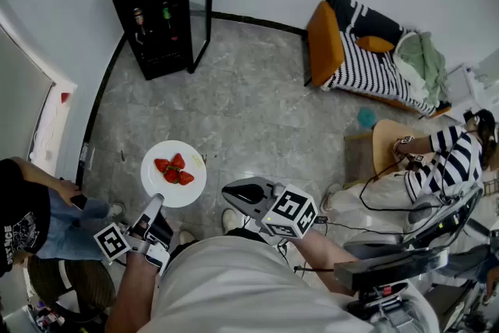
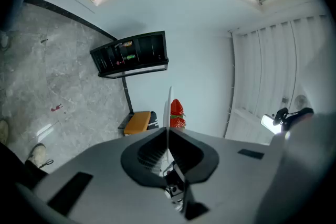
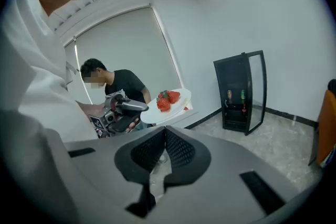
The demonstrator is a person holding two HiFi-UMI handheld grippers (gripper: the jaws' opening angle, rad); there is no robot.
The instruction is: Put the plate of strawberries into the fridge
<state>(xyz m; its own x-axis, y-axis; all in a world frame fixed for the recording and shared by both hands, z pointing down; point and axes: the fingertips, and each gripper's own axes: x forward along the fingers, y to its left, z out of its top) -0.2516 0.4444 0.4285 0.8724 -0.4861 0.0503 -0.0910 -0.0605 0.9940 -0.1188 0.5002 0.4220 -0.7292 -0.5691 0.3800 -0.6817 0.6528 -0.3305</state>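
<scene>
Left gripper (image 1: 153, 204): its jaws pinched the near rim of the plate, which ran edge-on between them in the left gripper view (image 2: 168, 139).
Plate (image 1: 192, 185): white and round, it was held level straight out from the left gripper's jaws, above the floor; in that gripper's own view it showed only as a thin white edge (image 2: 169, 99).
Strawberries (image 1: 174, 170): several red ones were clustered at the plate's middle, just beyond the jaw tips (image 2: 177, 114).
Right gripper (image 1: 234, 191): its jaws were pressed together with nothing between them (image 3: 164, 136). It hung just to the right of the left gripper, near the plate but apart from it, and its view looked across at the plate (image 3: 184, 106) and strawberries (image 3: 167, 99).
Bystander (image 1: 23, 214): a person in a black T-shirt and jeans stood close by, to the left of the left gripper.
Floor (image 1: 242, 105): grey stone pattern, spreading ahead of both grippers.
Fridge (image 1: 156, 8): black, it stood well ahead of the left gripper and the plate, against the wall.
Fridge door (image 1: 199, 0): glass, swung open.
Bottles (image 1: 152, 18): they stood on a shelf inside the fridge.
Orange chair (image 1: 323, 43): far ahead and to the right of the right gripper, it carried striped cloth.
</scene>
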